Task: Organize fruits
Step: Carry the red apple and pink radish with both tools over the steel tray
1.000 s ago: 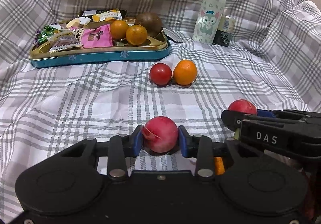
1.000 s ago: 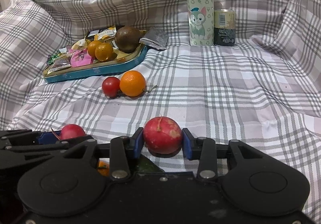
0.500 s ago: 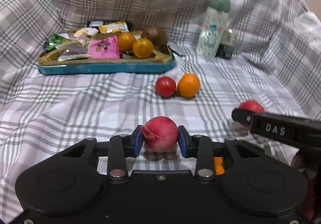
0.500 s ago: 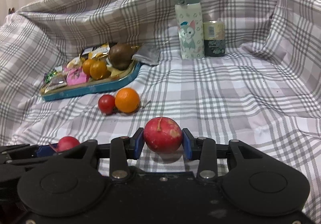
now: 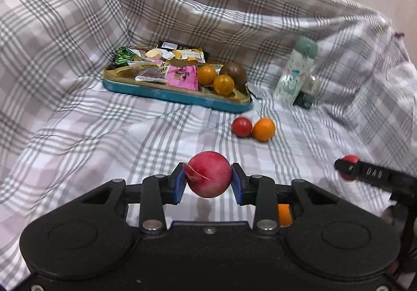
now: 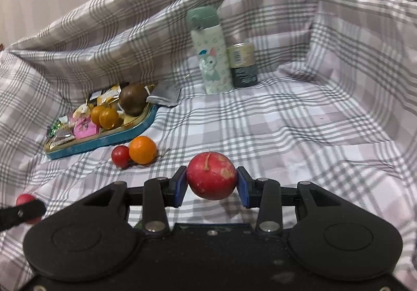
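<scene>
My left gripper (image 5: pixel 209 182) is shut on a red apple (image 5: pixel 209 177) and holds it above the checked cloth. My right gripper (image 6: pixel 211 184) is shut on another red apple (image 6: pixel 211 175), also lifted; it shows at the right edge of the left wrist view (image 5: pixel 350 160). A small red tomato (image 5: pixel 241 127) and an orange (image 5: pixel 263 129) lie side by side on the cloth in front of a blue-and-gold tray (image 5: pixel 179 98). The tray holds two small oranges (image 5: pixel 223 84), a brown fruit (image 5: pixel 234 72) and snack packets (image 5: pixel 182 76).
A pale green cartoon bottle (image 6: pixel 211 56) and a small dark can (image 6: pixel 243 65) stand at the back right. A silver packet (image 6: pixel 164 94) lies beside the tray. The checked cloth (image 6: pixel 299 134) rises in folds at the back and both sides.
Both grippers have risen with their apples and pulled back from the tray. The right gripper has drifted farther to the right of the left one.
</scene>
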A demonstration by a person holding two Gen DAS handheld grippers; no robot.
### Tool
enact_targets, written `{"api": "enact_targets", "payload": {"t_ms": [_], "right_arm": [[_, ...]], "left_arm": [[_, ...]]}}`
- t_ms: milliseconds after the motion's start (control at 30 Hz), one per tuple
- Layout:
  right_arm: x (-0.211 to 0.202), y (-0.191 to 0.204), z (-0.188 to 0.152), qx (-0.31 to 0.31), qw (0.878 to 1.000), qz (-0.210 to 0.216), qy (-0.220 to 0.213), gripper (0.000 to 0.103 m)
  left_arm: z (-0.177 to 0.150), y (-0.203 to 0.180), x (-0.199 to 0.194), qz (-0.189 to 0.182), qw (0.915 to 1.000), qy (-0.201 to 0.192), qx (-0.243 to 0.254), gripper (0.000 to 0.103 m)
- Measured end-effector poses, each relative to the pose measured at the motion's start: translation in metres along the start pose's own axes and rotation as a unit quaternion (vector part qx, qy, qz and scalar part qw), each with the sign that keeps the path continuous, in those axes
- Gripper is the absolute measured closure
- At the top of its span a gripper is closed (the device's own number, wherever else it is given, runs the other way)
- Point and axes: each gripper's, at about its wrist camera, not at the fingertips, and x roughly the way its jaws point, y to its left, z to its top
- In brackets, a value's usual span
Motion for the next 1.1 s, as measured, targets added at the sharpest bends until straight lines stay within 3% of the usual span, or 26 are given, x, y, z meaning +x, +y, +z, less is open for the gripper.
{"api": "enact_targets", "payload": {"t_ms": [300, 567, 867, 1100], "right_arm": [[-0.052, -0.005, -0.021, -0.015, 1.000, 0.013, -0.001, 0.062], [-0.095, -0.007, -0.054, -0.024, 0.999, 0.032, 0.018, 0.062], [-0.105, 0.020, -0.080, -0.110, 0.991, 0.065, 0.041, 0.062], [-0.102, 0.029, -0.086, -0.135, 0.986, 0.079, 0.060, 0.062]], "left_arm": [[-0.030, -0.010, -0.038, -0.018, 0.9987, 0.025, 0.041, 0.058], [-0.048, -0.017, -0.046, -0.031, 0.9963, 0.048, 0.064, 0.058], [-0.062, -0.038, -0.039, -0.014, 0.9900, 0.058, 0.128, 0.058], [-0.063, -0.037, -0.040, -0.018, 0.9898, 0.064, 0.126, 0.058]]}}
